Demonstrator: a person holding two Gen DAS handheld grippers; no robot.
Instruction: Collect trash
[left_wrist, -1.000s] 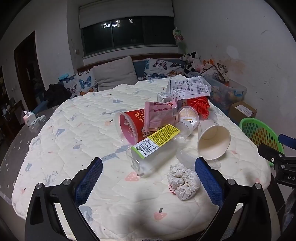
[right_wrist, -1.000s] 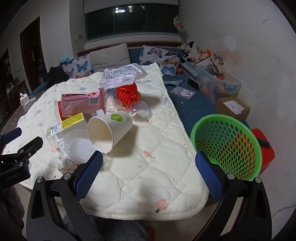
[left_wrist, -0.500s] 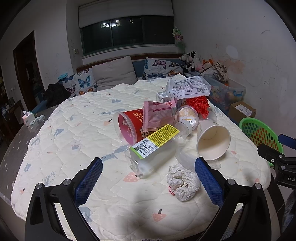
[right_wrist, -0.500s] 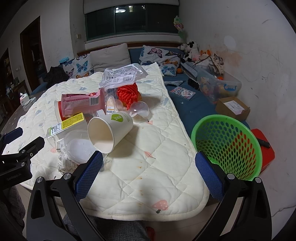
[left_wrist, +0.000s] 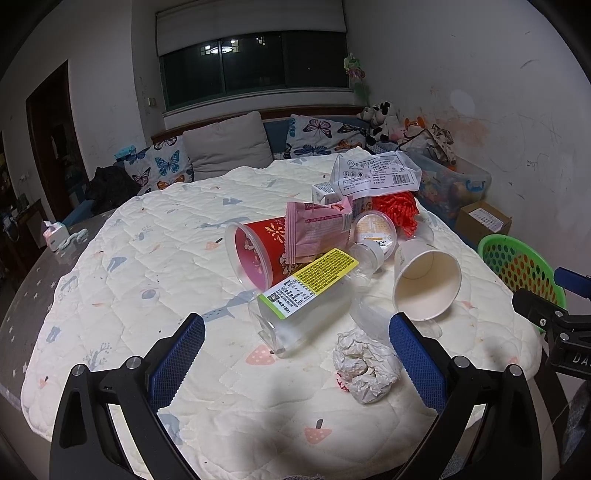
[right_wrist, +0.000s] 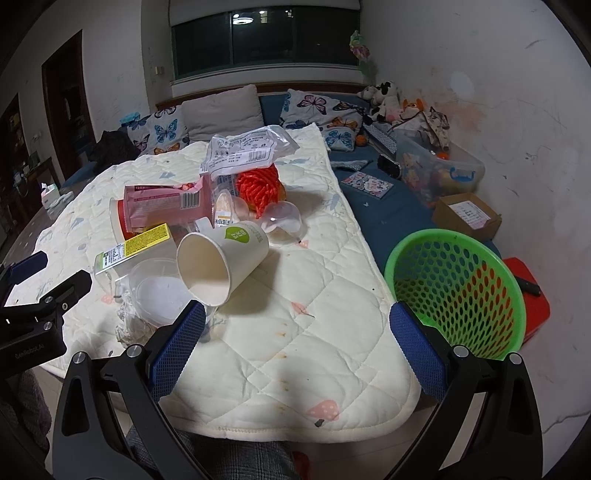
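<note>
A heap of trash lies on the quilted table (left_wrist: 147, 280): a white paper cup (left_wrist: 426, 286) (right_wrist: 221, 264) on its side, a clear bottle with a yellow label (left_wrist: 306, 295), a red cup (left_wrist: 258, 254), a pink wrapper (left_wrist: 317, 225), a crumpled paper ball (left_wrist: 365, 363), a clear plastic bag (left_wrist: 373, 173) and red netting (left_wrist: 395, 210). A green basket (right_wrist: 458, 291) stands right of the table. My left gripper (left_wrist: 295, 362) is open and empty, just short of the bottle. My right gripper (right_wrist: 297, 354) is open and empty over the table's near edge.
A sofa with butterfly cushions (left_wrist: 221, 151) runs along the far wall. A clear storage box of toys (right_wrist: 439, 170), a cardboard box (right_wrist: 467, 216) and a red object (right_wrist: 528, 295) lie right of the table near the basket. A tissue box (left_wrist: 53, 234) sits at far left.
Both grippers have stayed open and nearly still; the left view has shifted very slightly. Nothing on the table has moved.
</note>
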